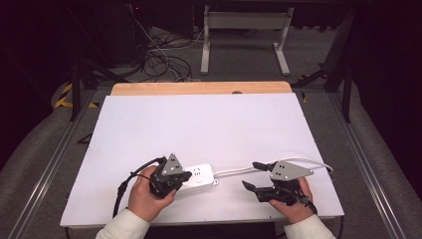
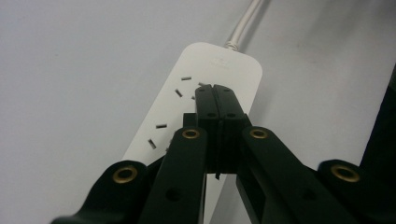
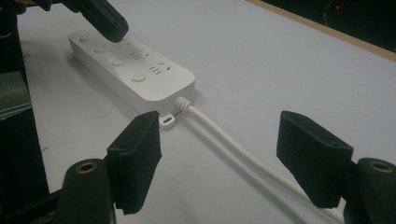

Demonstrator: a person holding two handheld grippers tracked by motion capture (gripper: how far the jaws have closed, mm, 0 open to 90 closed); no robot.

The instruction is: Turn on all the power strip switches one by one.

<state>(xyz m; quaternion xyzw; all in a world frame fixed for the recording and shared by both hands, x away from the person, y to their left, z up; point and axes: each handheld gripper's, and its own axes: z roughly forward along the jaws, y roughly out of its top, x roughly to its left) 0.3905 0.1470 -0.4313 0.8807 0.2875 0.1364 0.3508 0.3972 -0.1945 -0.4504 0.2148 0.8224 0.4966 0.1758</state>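
A white power strip (image 1: 200, 176) lies on the white board near its front edge, and its cable (image 1: 234, 171) runs off to the right. My left gripper (image 1: 186, 176) is shut with nothing between its jaws, and its tips sit over the strip's socket face. In the left gripper view the closed tips (image 2: 215, 89) cover part of the strip (image 2: 224, 63). My right gripper (image 1: 251, 175) is open just right of the strip. In the right gripper view its pads (image 3: 135, 158) stand on either side of the white cable (image 3: 219, 133), short of the strip's cable end (image 3: 140, 74).
The white board (image 1: 199, 124) covers a wooden table (image 1: 199, 88) whose far edge shows behind it. Loose cables (image 1: 159, 55) and a white desk frame (image 1: 244, 30) are on the floor beyond. The strip's cable loops toward the board's right edge (image 1: 318, 163).
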